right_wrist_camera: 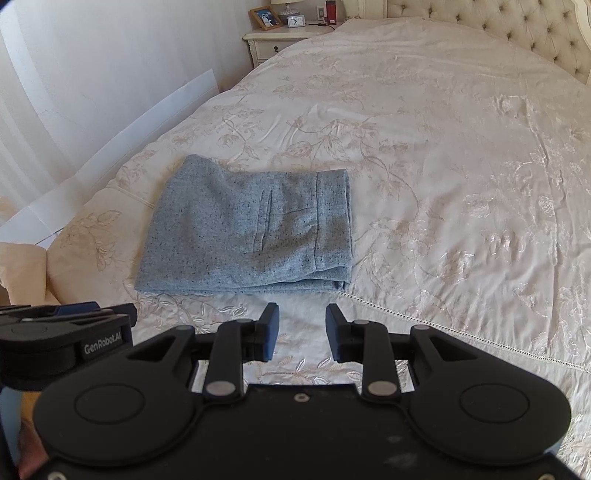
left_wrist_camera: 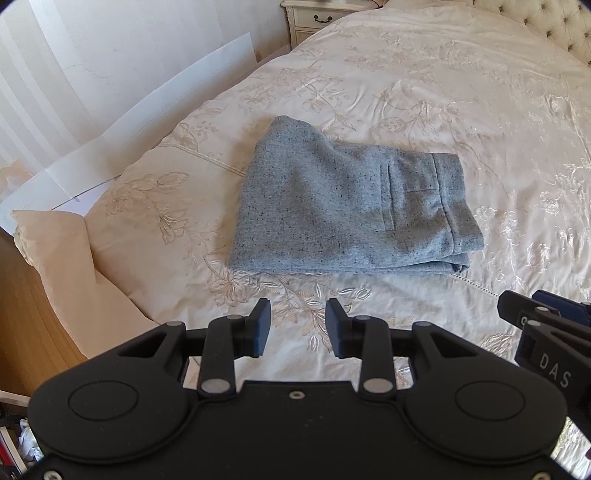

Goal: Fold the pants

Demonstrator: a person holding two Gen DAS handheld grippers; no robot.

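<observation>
While folded pants [left_wrist_camera: 351, 206] lie on bedspread [left_wrist_camera: 461, 92], both jaws parted, empty

Bare bedspread [right_wrist_camera: 424, 177] around pants [right_wrist_camera: 251, 229]

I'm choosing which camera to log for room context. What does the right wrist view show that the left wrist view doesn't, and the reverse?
Only the right wrist view shows the nightstand top with a photo frame, a clock and a red item.

Only the left wrist view shows the wooden floor beside the bed.

Both show the folded grey pants lying on the bedspread, the nightstand, and the left gripper and right gripper, fingers open and empty, short of the pants.
</observation>
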